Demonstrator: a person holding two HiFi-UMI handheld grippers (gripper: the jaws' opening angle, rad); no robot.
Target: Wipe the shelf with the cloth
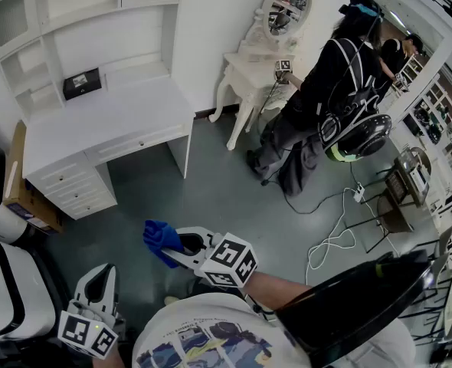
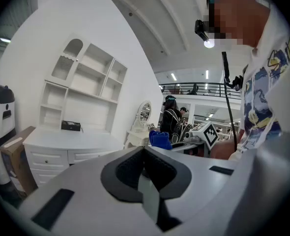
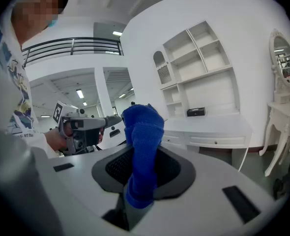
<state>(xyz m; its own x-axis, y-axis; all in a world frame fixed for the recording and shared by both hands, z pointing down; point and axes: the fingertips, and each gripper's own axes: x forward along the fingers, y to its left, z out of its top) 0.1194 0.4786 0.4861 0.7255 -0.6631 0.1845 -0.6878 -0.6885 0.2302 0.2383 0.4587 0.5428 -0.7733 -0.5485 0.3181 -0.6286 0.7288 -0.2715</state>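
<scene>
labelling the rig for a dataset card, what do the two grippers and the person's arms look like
The left gripper and right gripper are matching handheld units in light grey plastic. Each has two tapered fingers lined with dark textured pads and carries a cube with black-and-white square markers. No cables show on either. The person wears a white short-sleeved T-shirt with a blue and yellow print.

The cloth [image 1: 162, 240] is blue, the shelf [image 1: 80, 0] white, the floor [image 1: 234, 198] grey
</scene>
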